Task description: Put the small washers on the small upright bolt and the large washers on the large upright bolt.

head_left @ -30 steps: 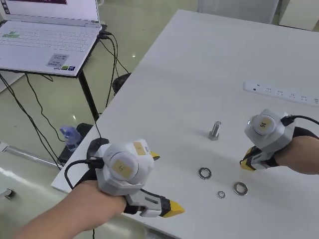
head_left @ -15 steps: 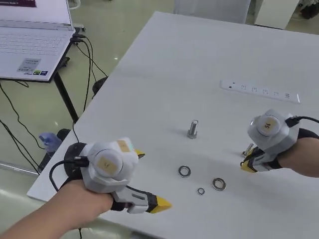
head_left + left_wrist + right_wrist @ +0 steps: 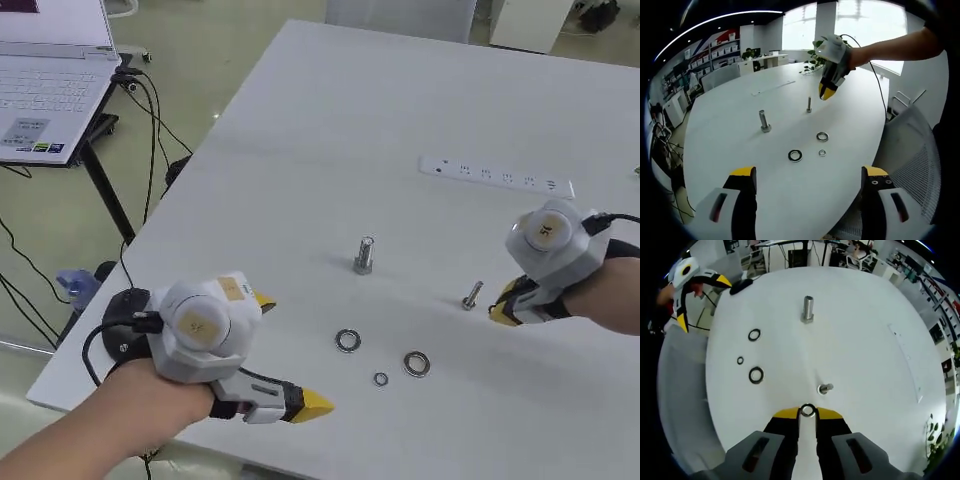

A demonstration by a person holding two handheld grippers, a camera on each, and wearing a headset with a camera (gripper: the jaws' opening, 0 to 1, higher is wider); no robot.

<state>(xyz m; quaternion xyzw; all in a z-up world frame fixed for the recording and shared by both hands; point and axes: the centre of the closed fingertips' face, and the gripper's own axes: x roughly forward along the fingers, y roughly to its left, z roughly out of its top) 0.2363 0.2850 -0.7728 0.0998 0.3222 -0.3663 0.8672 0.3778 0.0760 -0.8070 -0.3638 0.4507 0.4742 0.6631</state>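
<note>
The large bolt (image 3: 364, 255) stands upright mid-table, and the small bolt (image 3: 472, 295) stands to its right. Two large washers (image 3: 348, 340) (image 3: 417, 363) and a small washer (image 3: 381, 379) lie flat in front of them. My right gripper (image 3: 510, 305) hovers just right of the small bolt. In the right gripper view it (image 3: 808, 412) is shut on a small washer (image 3: 808, 410), just short of the small bolt (image 3: 825, 388). My left gripper (image 3: 286, 352) is open at the near left table edge, holding nothing; the loose washers (image 3: 795, 155) lie ahead of it.
A white power strip (image 3: 495, 175) lies at the back right of the white table (image 3: 330, 130). A laptop (image 3: 40, 80) on a stand with hanging cables sits off the table's left side. A mesh chair (image 3: 920, 160) stands beside the table.
The head camera panned right. My right gripper shifted right, away from the large bolt, uncovering the small bolt. The left gripper stays open at the near edge.
</note>
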